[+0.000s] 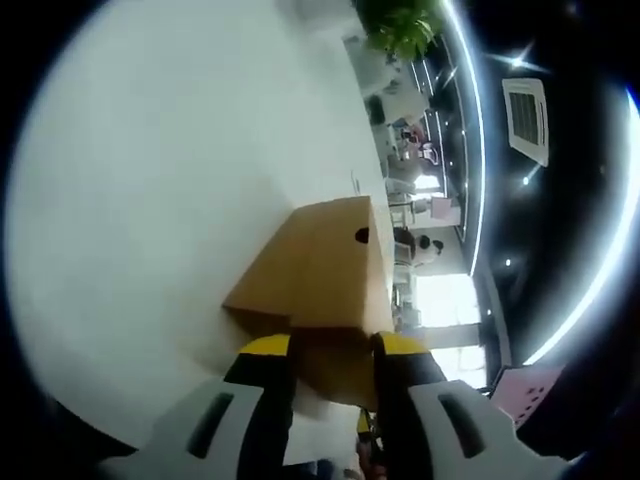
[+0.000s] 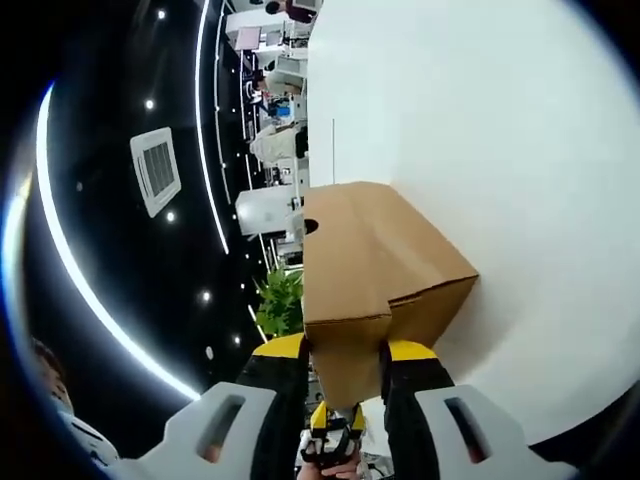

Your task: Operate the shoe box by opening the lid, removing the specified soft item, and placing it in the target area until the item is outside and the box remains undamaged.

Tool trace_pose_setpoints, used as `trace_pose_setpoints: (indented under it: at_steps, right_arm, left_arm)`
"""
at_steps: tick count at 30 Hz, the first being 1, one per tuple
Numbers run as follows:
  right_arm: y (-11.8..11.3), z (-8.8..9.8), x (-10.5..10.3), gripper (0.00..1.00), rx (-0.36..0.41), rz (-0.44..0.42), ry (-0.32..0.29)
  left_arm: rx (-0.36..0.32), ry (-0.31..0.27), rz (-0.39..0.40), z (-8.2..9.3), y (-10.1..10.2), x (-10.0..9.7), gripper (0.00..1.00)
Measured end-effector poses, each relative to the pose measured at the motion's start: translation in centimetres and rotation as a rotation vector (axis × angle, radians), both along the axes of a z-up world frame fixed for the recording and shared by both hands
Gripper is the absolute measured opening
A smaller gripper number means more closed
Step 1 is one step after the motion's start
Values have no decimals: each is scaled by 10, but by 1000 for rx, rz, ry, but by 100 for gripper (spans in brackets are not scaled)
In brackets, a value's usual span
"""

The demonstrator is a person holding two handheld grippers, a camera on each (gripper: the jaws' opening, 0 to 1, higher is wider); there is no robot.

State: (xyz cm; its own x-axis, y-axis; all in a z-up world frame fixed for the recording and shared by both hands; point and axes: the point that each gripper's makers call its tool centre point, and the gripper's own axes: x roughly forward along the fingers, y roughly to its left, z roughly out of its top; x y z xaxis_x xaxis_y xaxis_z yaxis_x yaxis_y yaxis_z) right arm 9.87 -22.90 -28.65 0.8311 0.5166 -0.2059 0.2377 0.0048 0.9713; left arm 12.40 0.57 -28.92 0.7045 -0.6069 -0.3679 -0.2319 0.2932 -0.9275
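Between the jaws of each gripper sits one end of the cardboard shoe box (image 1: 320,290) — left gripper (image 1: 333,350) and right gripper (image 2: 343,350) both clamp it, long axis spanning them, against the white table (image 1: 150,200).

There is one brown shoe box (image 1: 320,270) on one white table (image 1: 150,200). Two grippers hold it, the left gripper (image 1: 333,350) and the right gripper (image 2: 345,355).

Shoe box (image 1: 322,280) on white table (image 1: 150,200), lid (image 2: 365,250) on. Near end of box between left gripper (image 1: 333,350) jaws; opposite end between right gripper (image 2: 345,355) jaws.
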Motion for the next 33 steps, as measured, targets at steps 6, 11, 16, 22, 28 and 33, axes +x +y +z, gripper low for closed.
trace_pose_setpoints:
  at_steps: [6, 11, 16, 22, 28, 33]
  right_arm:
    - [-1, 10, -1, 26, -13, 17, -21]
    - [3, 26, -4, 26, -1, 10, -99]
    - [4, 31, -5, 25, -13, 4, -145]
    - [1, 34, -3, 21, -11, -1, -167]
    - [0, 38, -1, 21, -32, 1, -179]
    - [0, 52, 5, 20, -80, -1, -248]
  left_arm:
    - [-3, -6, 5, 9, 0, 1, 31]
    - [39, -54, -49, 17, -2, 1, 31]
    - [83, -131, -116, 22, -3, 1, 32]
    - [105, -179, -147, 28, -1, 1, 25]
    - [121, -191, -167, 28, -1, 2, 22]
    - [157, -280, -209, 38, 0, 3, 17]
